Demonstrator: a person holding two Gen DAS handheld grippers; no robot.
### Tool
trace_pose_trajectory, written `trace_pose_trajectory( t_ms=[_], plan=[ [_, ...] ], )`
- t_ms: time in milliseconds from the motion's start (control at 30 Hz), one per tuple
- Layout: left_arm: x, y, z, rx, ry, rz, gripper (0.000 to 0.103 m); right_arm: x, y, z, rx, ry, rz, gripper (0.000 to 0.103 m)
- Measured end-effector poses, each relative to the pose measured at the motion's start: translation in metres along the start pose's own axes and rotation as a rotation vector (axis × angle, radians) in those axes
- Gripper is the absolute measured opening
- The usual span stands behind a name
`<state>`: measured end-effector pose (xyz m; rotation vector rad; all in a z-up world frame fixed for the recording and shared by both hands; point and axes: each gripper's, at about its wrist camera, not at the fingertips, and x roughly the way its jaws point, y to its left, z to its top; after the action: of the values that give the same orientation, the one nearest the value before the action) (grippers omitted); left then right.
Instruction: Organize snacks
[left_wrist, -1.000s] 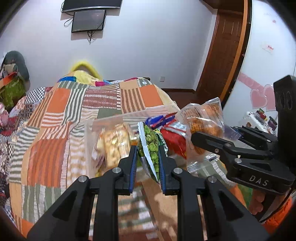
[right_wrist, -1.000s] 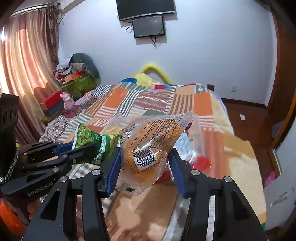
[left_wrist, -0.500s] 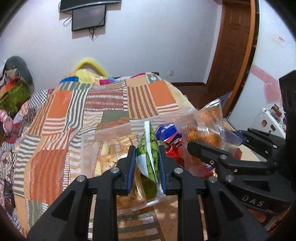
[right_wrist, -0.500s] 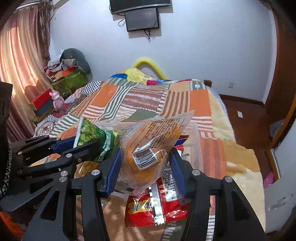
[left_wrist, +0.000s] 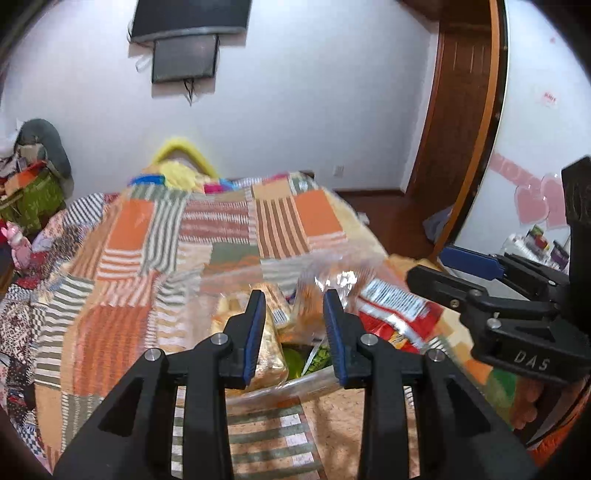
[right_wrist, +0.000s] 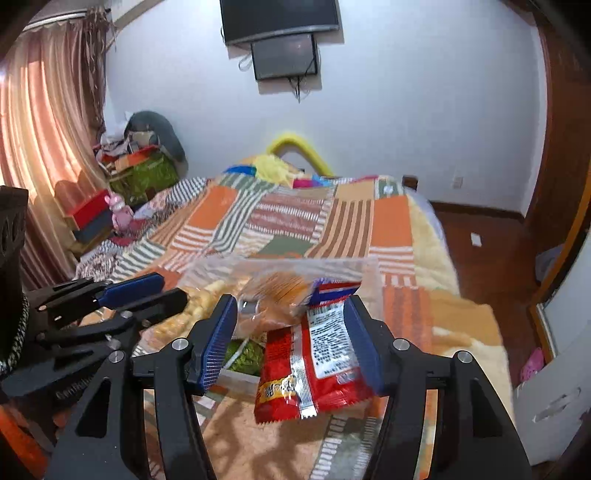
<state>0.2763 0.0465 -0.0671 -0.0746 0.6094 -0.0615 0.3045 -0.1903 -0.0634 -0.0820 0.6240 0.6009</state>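
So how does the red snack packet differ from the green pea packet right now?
The red snack packet lies on top with its white printed back showing, hanging over the clear bin's near wall; the green pea packet sits low inside, mostly buried. The red one shows nearly whole, the green one only in a patch. Both are sealed snack bags at the bin, and neither hand-held gripper holds them.

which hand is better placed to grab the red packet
Right, probably: the right gripper has just been opening its jaws, and the red packet lies between them, unpinched, over the bin rim.
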Motion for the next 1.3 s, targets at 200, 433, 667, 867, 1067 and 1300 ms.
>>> trace_pose_trajectory(
  t_ms=[200,433,667,867,1067,1300],
  plan=[
    [-0.075,-0.006,0.008,-0.003,-0.139,0.008,0.035,-0.061,0.009,0.01,0.0,-0.126,0.005,0.056],
    [-0.153,-0.021,0.002,0.021,-0.298,0.039,0.06,-0.123,0.028,0.01,-0.009,-0.259,0.013,0.057],
    [-0.187,-0.03,-0.01,0.026,-0.34,0.037,0.078,-0.147,0.043,0.003,-0.023,-0.332,-0.006,0.084],
    [-0.197,-0.031,-0.018,0.016,-0.354,0.041,0.097,-0.147,0.049,-0.004,-0.026,-0.353,-0.045,0.103],
    [-0.197,-0.031,-0.022,0.017,-0.353,0.053,0.102,-0.149,0.052,-0.01,-0.041,-0.352,-0.084,0.103],
    [-0.195,-0.031,-0.024,0.016,-0.341,0.05,0.102,-0.156,0.054,-0.021,-0.048,-0.36,-0.093,0.103]
  ],
)
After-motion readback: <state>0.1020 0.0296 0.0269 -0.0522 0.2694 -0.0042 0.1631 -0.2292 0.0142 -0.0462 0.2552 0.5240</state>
